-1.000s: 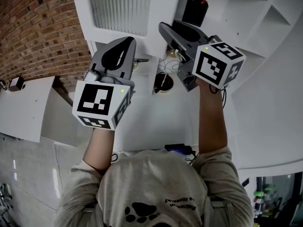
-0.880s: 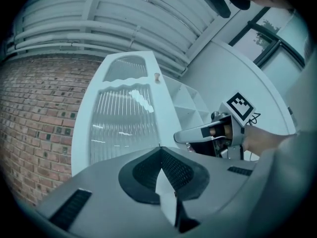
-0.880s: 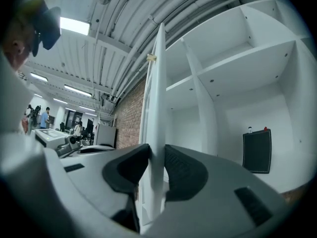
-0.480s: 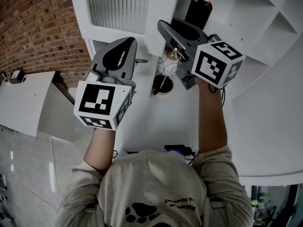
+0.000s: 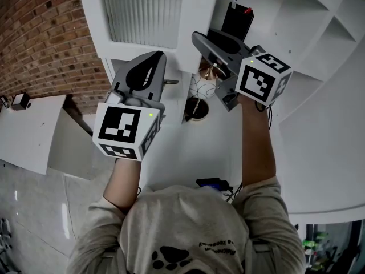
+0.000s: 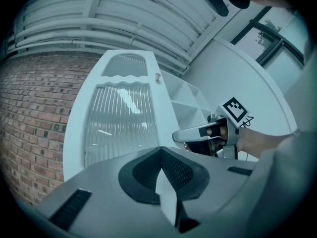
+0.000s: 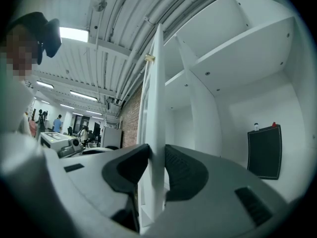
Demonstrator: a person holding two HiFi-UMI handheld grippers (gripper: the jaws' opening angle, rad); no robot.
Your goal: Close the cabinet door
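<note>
The white cabinet door with a ribbed glass panel (image 5: 145, 13) stood open, swung clear of the white shelved cabinet (image 5: 311, 16), its free edge turned toward the person. The right gripper (image 5: 199, 39) was at that free edge. In the right gripper view its tongs (image 7: 156, 155) were clamped on the cabinet door (image 7: 156, 98), one dark pad pressed against each face of the thin white edge.

The left gripper (image 5: 149, 59) was held before the outer face of the door, below the ribbed panel. Its tongs (image 6: 160, 150) were brought together at the tips with nothing between them. Whether they touched the door (image 6: 119, 128) could not be determined.

A black rectangular panel (image 5: 236, 16) leaned upright inside the cabinet, against the back wall (image 7: 265, 152). A red brick wall (image 5: 40, 39) ran to the left of the door.
</note>
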